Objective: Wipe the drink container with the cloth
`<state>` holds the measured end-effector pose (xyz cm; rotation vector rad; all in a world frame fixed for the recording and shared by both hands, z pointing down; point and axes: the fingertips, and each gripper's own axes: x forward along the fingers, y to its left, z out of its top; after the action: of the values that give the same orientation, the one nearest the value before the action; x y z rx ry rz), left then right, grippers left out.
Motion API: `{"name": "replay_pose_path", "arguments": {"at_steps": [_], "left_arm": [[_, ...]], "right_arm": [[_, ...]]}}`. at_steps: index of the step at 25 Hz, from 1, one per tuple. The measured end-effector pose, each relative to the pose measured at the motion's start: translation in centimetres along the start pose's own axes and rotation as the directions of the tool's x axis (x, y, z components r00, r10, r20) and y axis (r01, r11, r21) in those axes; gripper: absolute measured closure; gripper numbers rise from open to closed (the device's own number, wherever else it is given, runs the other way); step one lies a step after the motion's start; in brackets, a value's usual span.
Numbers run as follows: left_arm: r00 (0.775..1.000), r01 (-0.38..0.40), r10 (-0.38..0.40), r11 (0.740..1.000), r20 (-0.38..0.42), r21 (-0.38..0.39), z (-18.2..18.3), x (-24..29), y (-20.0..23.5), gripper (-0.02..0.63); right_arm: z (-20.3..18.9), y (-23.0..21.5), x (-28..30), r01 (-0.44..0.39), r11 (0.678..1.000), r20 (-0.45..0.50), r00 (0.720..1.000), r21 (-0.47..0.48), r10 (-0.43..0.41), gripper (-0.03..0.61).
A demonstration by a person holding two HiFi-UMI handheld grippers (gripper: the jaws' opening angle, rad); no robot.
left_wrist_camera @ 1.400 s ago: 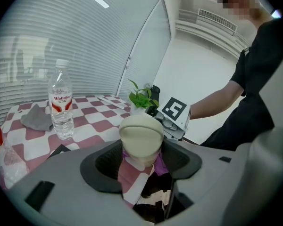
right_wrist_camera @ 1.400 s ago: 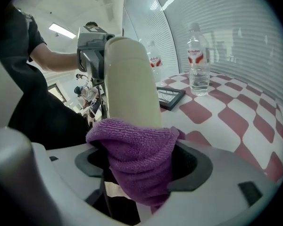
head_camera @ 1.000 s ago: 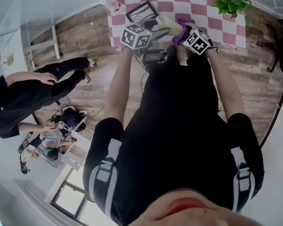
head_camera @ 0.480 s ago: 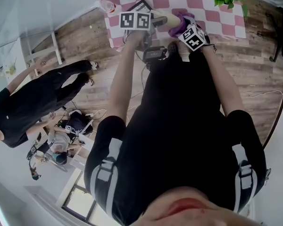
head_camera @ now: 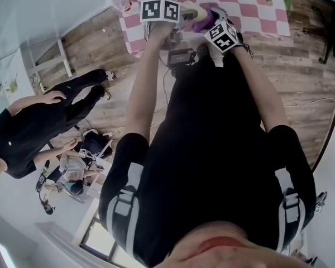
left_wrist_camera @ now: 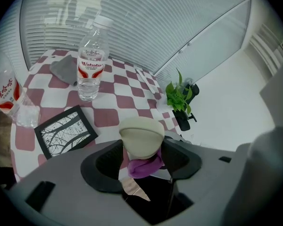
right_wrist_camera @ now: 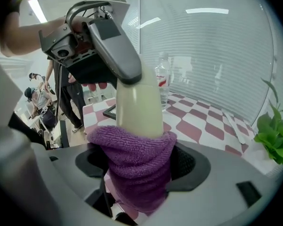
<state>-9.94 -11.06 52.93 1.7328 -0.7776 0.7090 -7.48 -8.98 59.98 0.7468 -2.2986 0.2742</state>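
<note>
A cream drink container (left_wrist_camera: 141, 134) lies between the jaws of my left gripper (left_wrist_camera: 141, 149), which is shut on it. Seen from the right gripper view, the same container (right_wrist_camera: 137, 107) slants up toward the left gripper (right_wrist_camera: 106, 44). A purple cloth (right_wrist_camera: 137, 159) is wrapped round the container's lower end, and my right gripper (right_wrist_camera: 137, 168) is shut on that cloth. In the head view both grippers meet above the chequered table's near edge: the left gripper (head_camera: 181, 14), the container (head_camera: 191, 11), the cloth (head_camera: 204, 22) and the right gripper (head_camera: 209, 24).
On the pink-and-white chequered table (left_wrist_camera: 127, 86) stand a clear water bottle (left_wrist_camera: 91, 62), a grey cloth (left_wrist_camera: 65, 69), a black framed picture (left_wrist_camera: 66, 131), a second bottle (left_wrist_camera: 4, 93) and a glass (left_wrist_camera: 28, 114). A potted plant (left_wrist_camera: 179, 95) stands beyond. People (head_camera: 39, 121) are at the left.
Both grippers have shifted toward the top of the head view with the container and cloth. The left gripper's marker cube has rolled to show a different face.
</note>
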Motion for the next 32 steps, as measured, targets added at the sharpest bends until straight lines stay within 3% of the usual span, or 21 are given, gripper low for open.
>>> {"name": "replay_pose_path", "arguments": {"at_steps": [7, 17, 22, 26, 32], "left_arm": [[0.999, -0.001, 0.002, 1.000, -0.041, 0.029, -0.1, 0.0, -0.5, 0.341], [0.998, -0.019, 0.023, 0.998, -0.061, 0.061, -0.2, 0.1, -1.2, 0.342], [0.998, -0.023, 0.028, 0.994, -0.053, 0.107, -0.4, 0.1, -1.4, 0.342], [0.998, -0.015, 0.025, 0.987, -0.057, 0.159, -0.4, 0.0, -1.7, 0.342], [0.997, -0.006, 0.018, 0.986, -0.071, 0.166, -0.6, 0.0, -1.4, 0.342]], "right_arm": [[3.0, -0.1, -0.4, 0.045, 0.996, 0.044, 0.998, -0.075, -0.042, 0.219], [6.0, -0.3, -1.4, 0.104, 0.994, 0.150, 0.984, -0.036, -0.098, 0.220], [7.4, -0.2, -2.2, 0.075, 0.997, 0.214, 0.974, -0.005, -0.073, 0.221], [7.3, -0.1, -2.5, 0.002, 1.000, 0.238, 0.971, 0.030, -0.009, 0.221], [4.7, 0.1, -1.7, -0.010, 1.000, 0.181, 0.984, 0.027, 0.005, 0.221]]}}
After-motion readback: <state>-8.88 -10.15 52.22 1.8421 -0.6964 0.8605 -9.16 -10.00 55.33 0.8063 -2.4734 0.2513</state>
